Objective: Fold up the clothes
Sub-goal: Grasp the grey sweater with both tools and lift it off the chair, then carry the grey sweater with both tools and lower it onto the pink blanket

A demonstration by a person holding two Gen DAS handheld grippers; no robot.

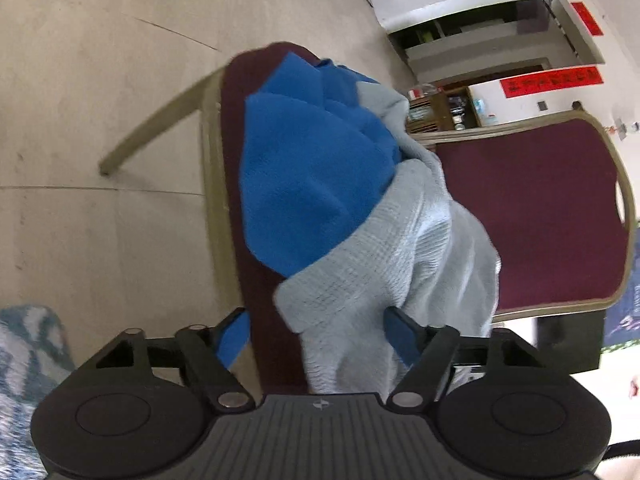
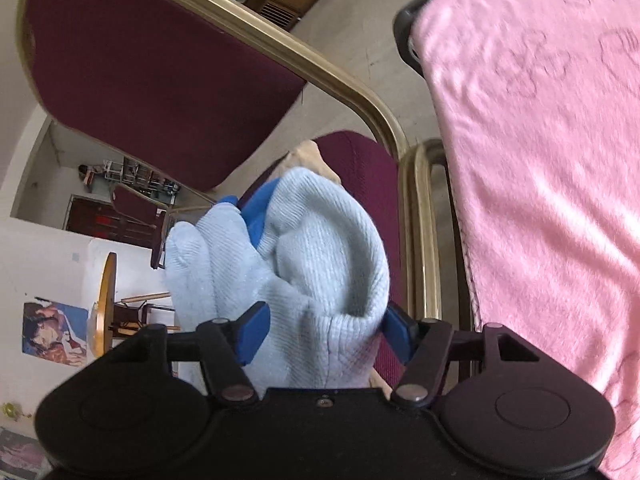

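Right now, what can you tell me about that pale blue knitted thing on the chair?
The pale blue garment is a soft ribbed knit, crumpled in a heap on the maroon chair seat, partly over a bright blue fleece. Its folds lie bunched between the fingers of both the left gripper and right gripper.

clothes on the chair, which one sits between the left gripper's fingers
The pale blue knit. Its hem hangs between the left gripper fingers, while the royal blue fleece lies farther up the seat, partly under the knit.
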